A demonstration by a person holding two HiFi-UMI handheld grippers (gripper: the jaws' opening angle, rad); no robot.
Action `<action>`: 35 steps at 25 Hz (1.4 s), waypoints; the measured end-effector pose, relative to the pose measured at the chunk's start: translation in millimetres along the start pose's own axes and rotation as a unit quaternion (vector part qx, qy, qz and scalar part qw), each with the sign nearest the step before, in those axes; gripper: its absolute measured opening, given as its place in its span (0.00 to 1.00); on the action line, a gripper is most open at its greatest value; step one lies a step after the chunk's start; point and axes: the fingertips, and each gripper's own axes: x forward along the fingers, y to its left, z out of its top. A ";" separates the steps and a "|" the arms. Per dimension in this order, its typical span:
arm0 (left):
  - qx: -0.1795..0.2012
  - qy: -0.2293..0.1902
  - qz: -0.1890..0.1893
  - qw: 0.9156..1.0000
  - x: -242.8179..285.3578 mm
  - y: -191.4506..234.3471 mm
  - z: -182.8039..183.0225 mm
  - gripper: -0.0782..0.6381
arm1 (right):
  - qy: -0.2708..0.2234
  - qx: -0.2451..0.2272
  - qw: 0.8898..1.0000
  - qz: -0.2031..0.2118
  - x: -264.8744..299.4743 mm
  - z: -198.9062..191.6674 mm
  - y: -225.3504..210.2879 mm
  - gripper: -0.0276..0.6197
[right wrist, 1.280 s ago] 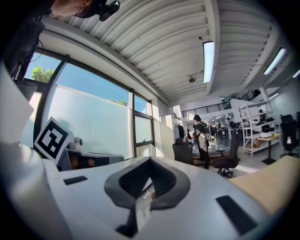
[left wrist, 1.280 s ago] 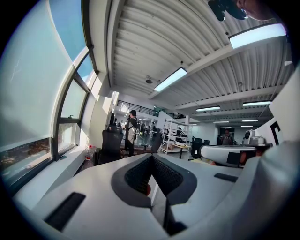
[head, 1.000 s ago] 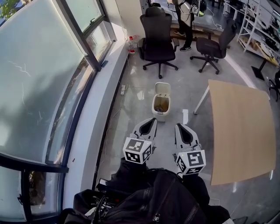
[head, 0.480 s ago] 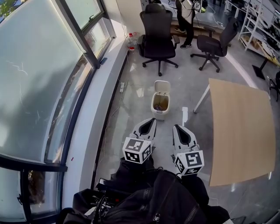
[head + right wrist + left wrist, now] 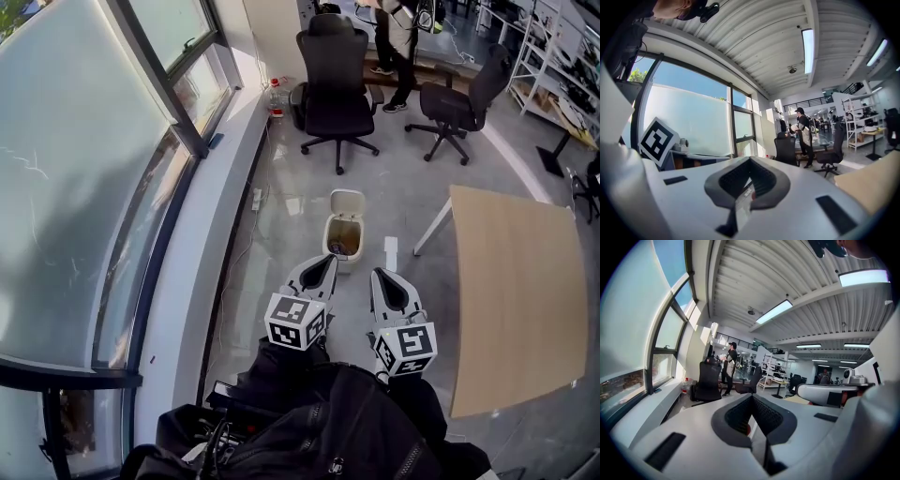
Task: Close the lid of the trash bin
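Observation:
A small cream trash bin (image 5: 342,247) stands on the grey floor with its lid (image 5: 348,201) tipped up and back, so the brownish inside shows. My left gripper (image 5: 325,260) is shut and empty, its tip just short of the bin's near rim in the head view. My right gripper (image 5: 382,275) is also shut and empty, slightly right of the bin. In the left gripper view, the left gripper (image 5: 751,396) points nearly level down the room. The right gripper (image 5: 750,159) does the same in its own view. The jaws hide the bin in both gripper views.
A wooden table (image 5: 520,291) stands close on the right, with its white leg (image 5: 429,225) near the bin. Two black office chairs (image 5: 333,84) (image 5: 457,98) and a standing person (image 5: 394,28) are beyond. A window wall and sill (image 5: 202,244) run along the left, with a cable (image 5: 246,253) on the floor.
Both grippers have moved forward together towards the bin, which now sits closer to their tips. The lid stays up and the jaws stay shut.

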 end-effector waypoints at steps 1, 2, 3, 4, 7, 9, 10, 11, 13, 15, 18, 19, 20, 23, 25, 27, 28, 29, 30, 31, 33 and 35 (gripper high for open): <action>-0.001 0.002 -0.001 1.000 4.5 9.0 1.4 0.11 | 0.001 0.000 1.000 0.000 10.3 0.5 0.9 0.05; -0.003 0.005 -0.002 1.000 9.0 18.1 2.4 0.11 | 0.003 0.000 1.000 -0.001 20.9 0.3 1.6 0.05; -0.004 0.007 -0.003 1.000 13.7 27.0 3.1 0.11 | 0.006 0.001 1.000 -0.002 31.3 -0.3 1.9 0.05; -0.006 0.009 -0.004 1.000 18.4 35.3 3.6 0.11 | 0.009 0.002 1.000 -0.003 41.1 -1.3 1.9 0.05; -0.012 0.014 -0.007 1.000 30.1 58.7 3.2 0.11 | 0.019 0.003 1.000 -0.005 66.3 -5.7 3.7 0.05; -0.018 0.020 -0.010 1.000 37.7 74.4 3.4 0.11 | 0.027 0.005 1.000 -0.008 83.3 -8.0 5.9 0.05; -0.020 0.023 -0.013 0.999 41.4 81.9 3.4 0.11 | 0.032 0.006 0.999 -0.009 91.9 -9.2 7.1 0.05; -0.023 0.028 -0.015 0.999 44.8 89.0 2.6 0.11 | 0.037 0.007 0.999 -0.010 100.0 -11.1 8.5 0.05; -0.030 0.040 -0.021 0.999 50.5 100.7 -3.0 0.11 | 0.050 0.008 0.999 -0.010 113.5 -16.8 11.5 0.05; -0.037 0.055 -0.024 0.998 57.5 110.6 -9.8 0.11 | 0.063 0.009 0.998 -0.009 126.3 -21.7 11.8 0.05; -0.042 0.061 -0.023 0.997 74.0 130.8 -10.5 0.11 | 0.074 0.008 0.997 -0.011 151.9 -24.4 6.1 0.05; -0.043 0.060 -0.021 0.997 80.1 138.8 -9.7 0.11 | 0.075 0.007 0.997 -0.012 161.0 -25.5 3.7 0.05; -0.044 0.060 -0.020 0.997 85.4 146.2 -10.1 0.11 | 0.078 0.006 0.997 -0.014 168.6 -27.6 1.9 0.05; -0.056 0.075 -0.018 0.995 89.3 158.8 -27.3 0.11 | 0.101 0.016 0.995 -0.023 175.0 -46.1 2.0 0.05; -0.064 0.088 -0.015 0.994 92.0 161.9 -41.8 0.11 | 0.119 0.027 0.992 -0.024 175.4 -61.8 0.5 0.05; -0.065 0.091 -0.010 0.994 101.7 163.1 -47.7 0.11 | 0.130 0.033 0.991 -0.019 179.6 -70.2 -6.5 0.05; -0.064 0.091 -0.006 0.994 106.8 162.7 -48.0 0.11 | 0.134 0.035 0.990 -0.014 182.0 -72.4 -10.0 0.05; -0.062 0.091 -0.002 0.994 111.1 162.2 -48.1 0.11 | 0.139 0.037 0.990 -0.008 184.4 -75.1 -12.7 0.05; -0.059 0.092 0.003 0.994 114.6 161.8 -48.8 0.11 | 0.146 0.039 0.989 -0.001 186.9 -79.2 -14.6 0.05; -0.056 0.094 0.007 0.994 117.3 161.8 -50.8 0.11 | 0.153 0.042 0.987 0.007 189.7 -84.9 -15.7 0.05; -0.051 0.102 0.015 0.993 121.7 164.0 -58.8 0.11 | 0.169 0.043 0.984 0.024 196.9 -99.7 -17.0 0.05; -0.050 0.115 0.027 0.992 126.8 172.4 -73.4 0.11 | 0.185 0.040 0.981 0.042 206.7 -117.4 -18.0 0.05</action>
